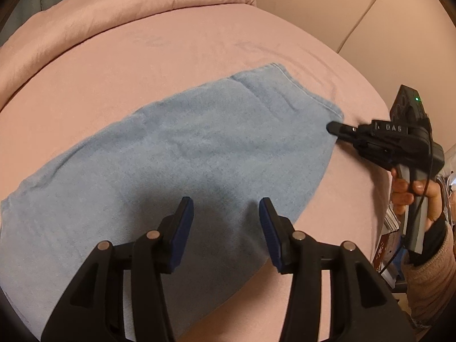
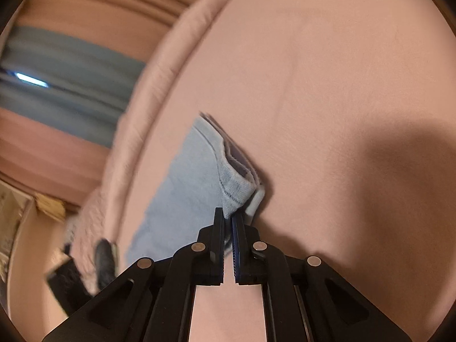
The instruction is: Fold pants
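Light blue pants (image 1: 182,154) lie flat, already folded into a long band, on a pink bed cover (image 1: 171,48). The band runs diagonally in the left wrist view, from lower left to a hemmed end at upper right.

Left gripper (image 1: 226,208): jaws partly apart, blue pads on either side of a strip of the pants' near edge; the fabric does not appear pinched. It hangs just over the cloth.

Right gripper (image 2: 228,222): jaws closed together on the corner of the hemmed end, with fabric caught between the tips. In the left wrist view its tip meets that same corner at the bed's right side, held by a hand (image 1: 419,196) in a sleeve (image 1: 433,279).

Rolled pink bedding (image 1: 119,8) lies along the far edge
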A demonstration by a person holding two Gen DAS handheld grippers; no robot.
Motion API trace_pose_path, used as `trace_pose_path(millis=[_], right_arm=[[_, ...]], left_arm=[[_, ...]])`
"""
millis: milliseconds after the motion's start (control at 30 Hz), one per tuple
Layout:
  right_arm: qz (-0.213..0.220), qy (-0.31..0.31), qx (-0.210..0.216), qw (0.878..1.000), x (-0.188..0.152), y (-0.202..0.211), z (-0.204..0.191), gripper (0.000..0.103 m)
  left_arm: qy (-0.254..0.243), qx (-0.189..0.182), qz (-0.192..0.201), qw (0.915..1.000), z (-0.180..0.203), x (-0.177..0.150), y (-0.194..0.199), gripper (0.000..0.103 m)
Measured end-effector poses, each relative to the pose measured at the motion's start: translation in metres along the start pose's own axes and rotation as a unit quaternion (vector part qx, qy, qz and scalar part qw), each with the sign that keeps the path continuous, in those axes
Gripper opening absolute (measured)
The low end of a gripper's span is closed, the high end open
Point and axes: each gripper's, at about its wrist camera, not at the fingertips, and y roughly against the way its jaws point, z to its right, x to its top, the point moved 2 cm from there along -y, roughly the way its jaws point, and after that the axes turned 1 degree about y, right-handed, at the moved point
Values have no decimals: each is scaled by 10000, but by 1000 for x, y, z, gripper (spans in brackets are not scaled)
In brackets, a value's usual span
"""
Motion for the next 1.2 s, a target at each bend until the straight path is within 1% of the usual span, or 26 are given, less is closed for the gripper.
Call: trace_pose_path(millis=[100, 167, 200, 233, 300, 367, 467, 500, 533, 567, 600, 633, 667, 733, 767, 833, 867, 900, 967, 1033, 1100, 1133, 1200], right_arm=[[10, -85, 44, 10000, 5, 3, 1, 3], [220, 171, -224, 9994, 4, 16, -8, 7], [353, 343, -394, 9980, 3, 22, -14, 11], [553, 594, -647, 9946, 3, 30, -23, 16], [810, 932, -813, 9890, 4, 36, -36, 20], [862, 1264, -742, 9854, 7, 34, -50, 20], [727, 1478, -452, 9853, 10, 24, -61, 20], [582, 1450, -442, 9867, 12, 15, -60, 20], [458, 1342, -554, 9883, 13, 7, -52, 20], [293, 1124, -757, 9903, 17, -5, -38, 18], [169, 928, -732, 9928, 18, -12, -25, 0], [179, 714, -660, 9951, 20, -14, -13, 0], [169, 541, -452, 9974, 22, -11, -6, 0], [178, 442, -262, 9985, 22, 0, -4, 0], [219, 482, -194, 9984, 21, 8, -6, 6], [280, 475, 117, 9984, 20, 23, -8, 49], [325, 386, 289, 9983, 20, 30, -7, 56], [386, 284, 320, 9983, 18, 39, -6, 58], [430, 172, 162, 9988, 17, 44, -3, 58], [296, 12, 147, 9995, 13, 43, 3, 58], [65, -195, 188, 9996, 8, 35, 8, 58], [30, -220, 199, 9996, 7, 32, 7, 58], [-2, -147, 127, 9998, 7, 24, 3, 58]], left_arm=[[-66, -105, -176, 9998, 4, -3, -5, 52], [-151, -50, -271, 9995, 7, -8, -10, 53], [-157, -33, -290, 9995, 7, -10, -13, 54], [-149, -20, -285, 9995, 7, -12, -14, 55], [-107, -16, -234, 9997, 7, -15, -14, 57], [-46, -14, -214, 9998, 6, -17, -14, 59], [-46, 32, -224, 9997, 10, -18, -13, 60], [-44, 43, -233, 9997, 10, -18, -13, 60], [-33, 50, -242, 9997, 10, -18, -13, 60], [-15, 53, -251, 9997, 11, -19, -12, 61], [6, 59, -263, 9996, 10, -19, -11, 61], [37, 73, -281, 9996, 10, -18, -10, 61], [90, 78, -294, 9995, 10, -16, -8, 61], [196, -101, -242, 9995, 12, -13, -2, 61], [223, -211, -133, 9994, 14, -11, 4, 61], [276, -341, 70, 9990, 17, -1, 11, 61], [345, -413, 163, 9984, 16, 4, 14, 62], [427, -477, 244, 9977, 16, 9, 15, 63], [641, -572, 382, 9956, 13, 21, 15, 63], [961, -724, 416, 9919, 6, 27, 9, 63], [1417, -1013, 386, 9840, -5, 27, 1, 63], [1596, -1137, 370, 9799, -9, 26, -1, 63], [2053, -1368, 302, 9686, -15, 28, -13, 63]])
